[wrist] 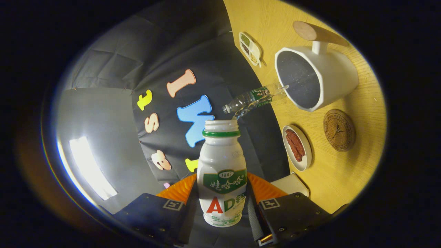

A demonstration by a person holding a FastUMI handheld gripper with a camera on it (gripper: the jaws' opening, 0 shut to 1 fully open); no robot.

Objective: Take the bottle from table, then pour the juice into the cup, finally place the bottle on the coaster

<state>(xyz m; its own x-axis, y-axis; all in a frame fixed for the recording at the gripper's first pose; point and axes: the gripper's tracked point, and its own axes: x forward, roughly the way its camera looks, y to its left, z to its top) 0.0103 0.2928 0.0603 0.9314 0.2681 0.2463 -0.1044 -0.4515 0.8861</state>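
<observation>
The gripper point(222, 203) was clenched on the small white plastic bottle with a green neck ring and green label point(222, 172), one finger pressed against each side of its lower body. The bottle's cap was off, and its open mouth pointed forward, well beyond the fingertips. The whole view was rolled, so the light wooden table point(344, 172) stood like a wall to the right of the fingers.

Just beyond the bottle's mouth, a clear plastic water bottle point(253, 100) reached towards the table. Farther off lay a small white divided tray holding green and brown bits point(250, 49). Right of the held bottle, near the fingers, sat a white oval dish with reddish-brown strips point(297, 147).

Beyond that dish was the large white cup with a dark inside and a handle point(315, 77), its open mouth facing the gripper. Behind it stood a wooden cylinder point(318, 33). Farthest right, apart from the cup, lay the round brown cork coaster point(339, 130), with nothing on it.
</observation>
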